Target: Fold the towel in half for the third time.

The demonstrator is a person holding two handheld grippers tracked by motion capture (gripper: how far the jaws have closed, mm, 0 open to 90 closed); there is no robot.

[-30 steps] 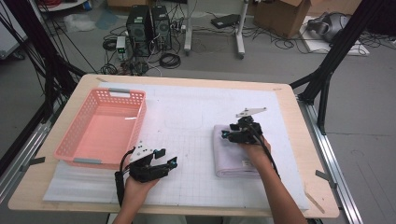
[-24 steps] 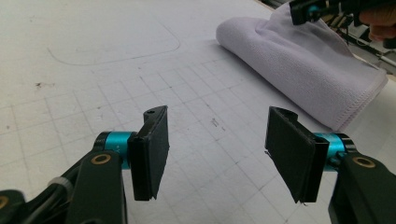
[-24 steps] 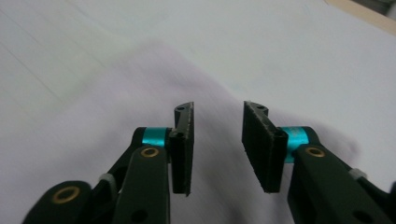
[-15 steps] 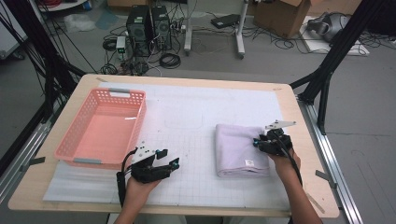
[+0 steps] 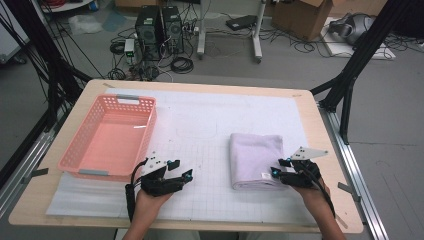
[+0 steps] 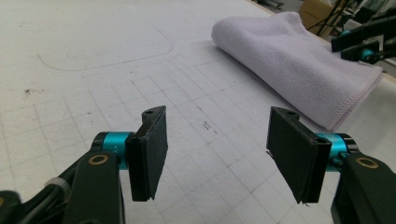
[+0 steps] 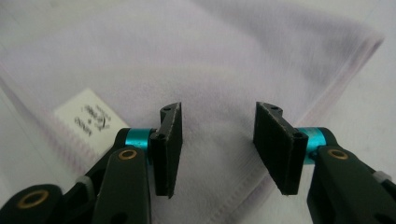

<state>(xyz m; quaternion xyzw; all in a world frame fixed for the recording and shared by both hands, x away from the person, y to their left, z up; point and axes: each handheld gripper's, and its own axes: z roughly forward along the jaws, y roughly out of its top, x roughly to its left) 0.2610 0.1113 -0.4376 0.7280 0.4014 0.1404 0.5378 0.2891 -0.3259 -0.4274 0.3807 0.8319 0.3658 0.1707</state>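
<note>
A folded lavender towel (image 5: 255,155) lies flat on the white grid mat (image 5: 200,125), right of centre. My right gripper (image 5: 278,167) hovers at the towel's near right corner, and its jaws have just been opening. In the right gripper view the right gripper (image 7: 217,140) is open, with the towel (image 7: 210,56) and its white label (image 7: 88,119) spread beneath the jaws and nothing pinched. My left gripper (image 5: 181,169) rests low near the mat's front, left of the towel. It stands open (image 6: 219,144) over bare mat, facing the towel (image 6: 289,60) and the right gripper (image 6: 362,42).
A pink mesh basket (image 5: 75,150) with nothing in it sits on the table's left side, just beyond the left gripper. The wooden table edge (image 5: 330,150) runs close to the right of the towel. Cables and computer cases lie on the floor beyond.
My right gripper has crossed from the towel's far left part to its near right corner. The towel now lies uncovered and flat. The left hand has stayed put.
</note>
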